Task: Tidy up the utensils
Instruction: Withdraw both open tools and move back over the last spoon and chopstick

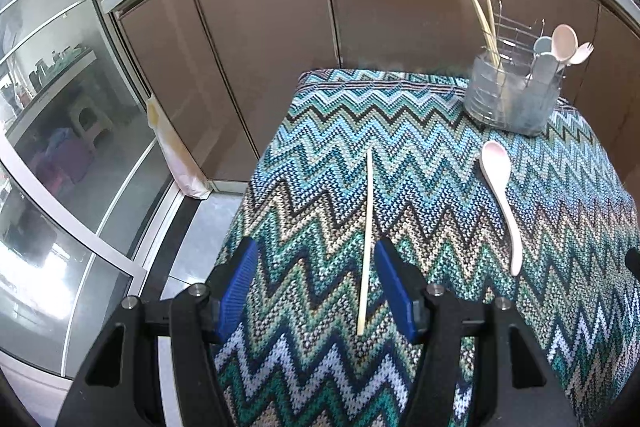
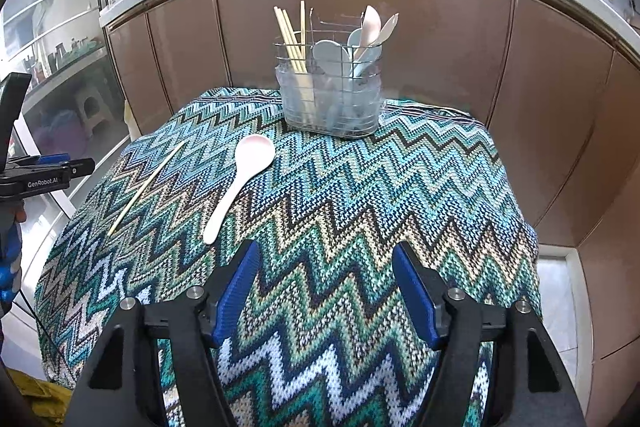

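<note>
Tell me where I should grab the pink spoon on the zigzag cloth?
Probably grab the pink spoon by its thin handle, near the middle, coming down from above with the jaws set across it. It lies flat on the zigzag cloth with the round bowl toward the wire caddy; the bowl looks too wide and curved to pinch well.

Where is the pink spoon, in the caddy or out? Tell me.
Out. The pink spoon lies flat on the zigzag cloth, in front of the wire caddy, beside a loose chopstick.
</note>
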